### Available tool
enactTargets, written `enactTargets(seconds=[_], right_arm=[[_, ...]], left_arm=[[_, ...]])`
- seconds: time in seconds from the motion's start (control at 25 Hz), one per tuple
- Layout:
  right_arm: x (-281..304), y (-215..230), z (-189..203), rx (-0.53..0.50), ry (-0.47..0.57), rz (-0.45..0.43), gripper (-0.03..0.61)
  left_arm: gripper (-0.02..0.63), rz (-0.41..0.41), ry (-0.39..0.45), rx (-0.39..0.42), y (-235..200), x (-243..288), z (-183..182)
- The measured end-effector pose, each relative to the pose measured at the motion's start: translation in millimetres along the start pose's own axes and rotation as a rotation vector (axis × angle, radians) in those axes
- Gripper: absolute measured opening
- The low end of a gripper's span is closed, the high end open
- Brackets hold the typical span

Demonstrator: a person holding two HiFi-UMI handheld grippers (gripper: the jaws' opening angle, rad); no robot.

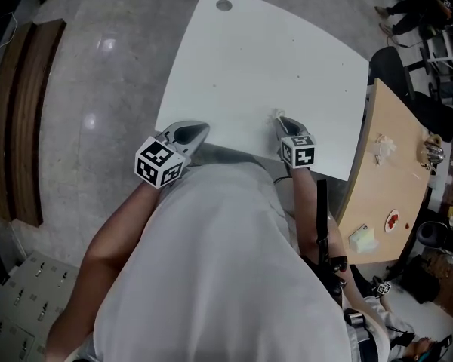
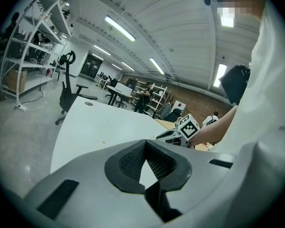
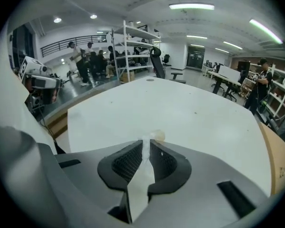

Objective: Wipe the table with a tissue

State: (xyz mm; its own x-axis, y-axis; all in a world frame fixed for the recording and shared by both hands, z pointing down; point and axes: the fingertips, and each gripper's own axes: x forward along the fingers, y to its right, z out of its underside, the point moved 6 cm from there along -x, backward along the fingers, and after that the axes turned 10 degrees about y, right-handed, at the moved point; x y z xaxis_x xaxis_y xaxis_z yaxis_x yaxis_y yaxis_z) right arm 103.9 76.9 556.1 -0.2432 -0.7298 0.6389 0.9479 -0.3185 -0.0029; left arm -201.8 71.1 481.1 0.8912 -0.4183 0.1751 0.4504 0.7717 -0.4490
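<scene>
table (image 1: 272, 59): plain white, with a few tiny dark specks (and one grey disc near the far edge)
tissue (image 3: 138, 189): white, no print
left gripper (image 2: 146, 148): grey shell; jaws lined in ribbed black; cube of black-and-white squares
right gripper (image 3: 146, 147): same grey shell and black ribbed lining; cube black-and-white
shirt (image 1: 211, 262): white, unpatterned
floor (image 1: 106, 74): mottled grey, with pale glossy spots
side table (image 1: 392, 164): tan wood
bench (image 1: 23, 119): dark brown wood
</scene>
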Motion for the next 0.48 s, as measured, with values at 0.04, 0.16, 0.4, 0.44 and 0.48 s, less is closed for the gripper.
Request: enactTargets(seconds=[0.04,0.16,0.4,0.44,0.48], right_arm=[[2,8,1,0.002,-0.005,0.018,0.052],[12,18,2,0.006,-0.013,0.048,0.052],[25,-7,6,-0.086,-0.046,0.063,0.051],[26,-16,5,-0.118,-0.049,0.040,0.051],[27,-27,4,-0.162,-0.052,0.014,0.051]], left_arm=[[0.006,-0.008,0.001,0.000,0,-1,0],[0.006,-0.042,0.006,-0.003,-1,-8,0],[0.006,-0.097,0.008,-0.012,-6,-16,1],[0.006,-0.099,0.008,-0.014,-6,-16,1],[0.006,-0.097,0.008,-0.015,-6,-16,1]])
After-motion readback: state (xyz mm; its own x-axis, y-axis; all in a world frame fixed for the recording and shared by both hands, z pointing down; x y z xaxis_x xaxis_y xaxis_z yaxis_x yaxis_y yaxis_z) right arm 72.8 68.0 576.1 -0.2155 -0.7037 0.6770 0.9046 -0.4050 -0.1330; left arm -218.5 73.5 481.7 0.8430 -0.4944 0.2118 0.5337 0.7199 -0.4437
